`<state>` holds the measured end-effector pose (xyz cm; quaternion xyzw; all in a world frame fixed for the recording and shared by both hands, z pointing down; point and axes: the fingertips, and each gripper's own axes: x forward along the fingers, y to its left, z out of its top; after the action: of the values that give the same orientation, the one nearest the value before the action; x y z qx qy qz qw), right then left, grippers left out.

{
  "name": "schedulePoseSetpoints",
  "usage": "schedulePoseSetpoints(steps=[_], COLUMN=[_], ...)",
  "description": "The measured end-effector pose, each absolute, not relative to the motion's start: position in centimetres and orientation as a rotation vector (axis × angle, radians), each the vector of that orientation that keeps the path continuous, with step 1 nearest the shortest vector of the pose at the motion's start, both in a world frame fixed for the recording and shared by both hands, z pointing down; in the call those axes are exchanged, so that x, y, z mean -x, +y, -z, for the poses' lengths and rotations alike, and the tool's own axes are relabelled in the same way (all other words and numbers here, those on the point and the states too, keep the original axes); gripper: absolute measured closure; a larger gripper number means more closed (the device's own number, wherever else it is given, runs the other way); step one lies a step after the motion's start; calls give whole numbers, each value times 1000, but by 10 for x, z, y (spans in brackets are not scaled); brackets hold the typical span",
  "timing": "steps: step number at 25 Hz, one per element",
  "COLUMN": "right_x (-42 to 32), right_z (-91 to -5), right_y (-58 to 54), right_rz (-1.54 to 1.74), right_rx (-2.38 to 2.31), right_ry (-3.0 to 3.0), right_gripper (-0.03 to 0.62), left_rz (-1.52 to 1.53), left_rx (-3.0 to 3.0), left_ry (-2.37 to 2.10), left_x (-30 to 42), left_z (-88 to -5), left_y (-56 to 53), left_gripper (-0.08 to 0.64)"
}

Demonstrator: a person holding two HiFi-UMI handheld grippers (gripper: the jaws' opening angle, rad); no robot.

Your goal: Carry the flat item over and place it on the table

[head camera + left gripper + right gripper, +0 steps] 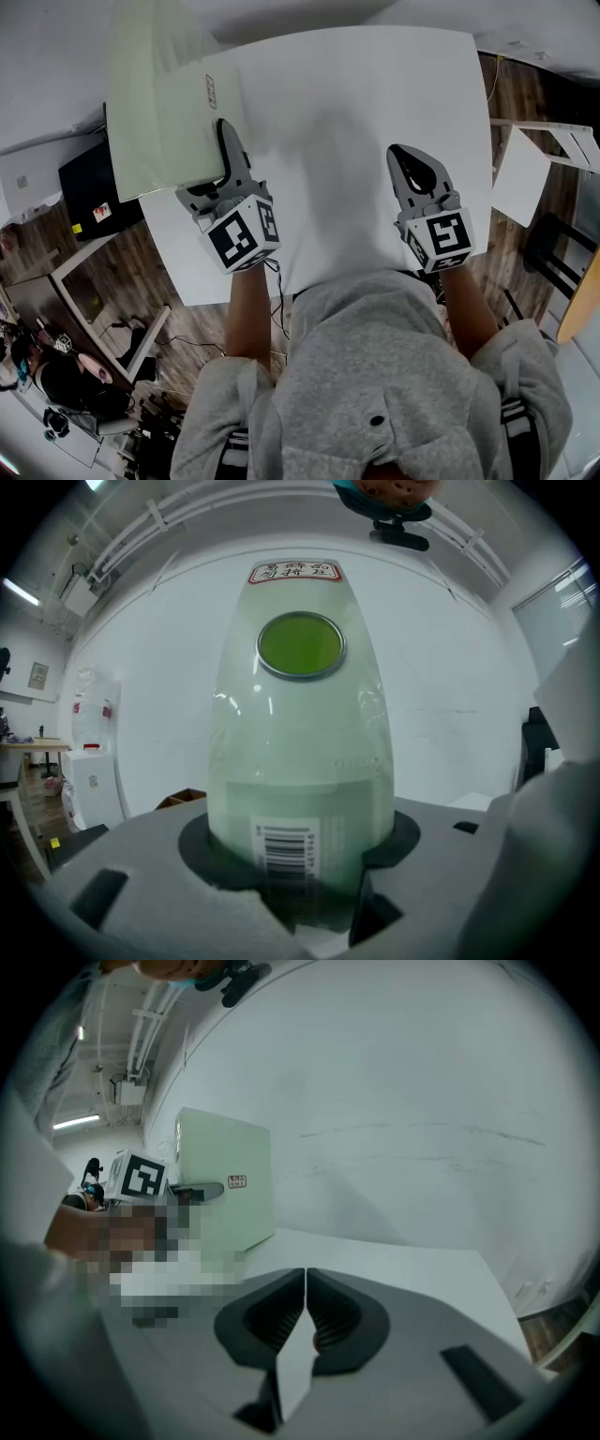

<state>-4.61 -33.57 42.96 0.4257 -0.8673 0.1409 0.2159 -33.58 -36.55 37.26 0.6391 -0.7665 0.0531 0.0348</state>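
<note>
The flat item [159,103] is a pale green, thin package with a small label. It is tilted over the left part of the white table [375,84]. My left gripper [225,141] is shut on its near right edge. In the left gripper view the flat item [300,724] stands edge-on between the jaws, showing a barcode, a round green sticker and a red label. My right gripper [412,164] hovers over the table's right half, shut and empty. Its jaws meet in the right gripper view [306,1283], with the flat item [225,1185] to the left above the table [394,1260].
A black box [89,192] sits on a low stand left of the table. A white sheet [520,173] and white-framed furniture stand on the wooden floor at the right. A person [56,375] is at the lower left among cables.
</note>
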Motion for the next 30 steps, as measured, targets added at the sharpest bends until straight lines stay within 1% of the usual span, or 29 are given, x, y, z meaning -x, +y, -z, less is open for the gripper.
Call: schedulePoseSetpoints(steps=[14,30], right_x=[45,47], right_z=[-420,-415], right_y=[-335,-341], right_rz=[-385,-364], right_rx=[-1168,-1165], right_ry=[-2412,-2422], right_gripper=[564,563], left_rz=[-148,-249], left_rx=[-1979,-1928], left_ry=[-2371,-2312], left_x=[326,326], left_z=[-384,-410], left_y=[-357,-365], left_gripper=[290,264])
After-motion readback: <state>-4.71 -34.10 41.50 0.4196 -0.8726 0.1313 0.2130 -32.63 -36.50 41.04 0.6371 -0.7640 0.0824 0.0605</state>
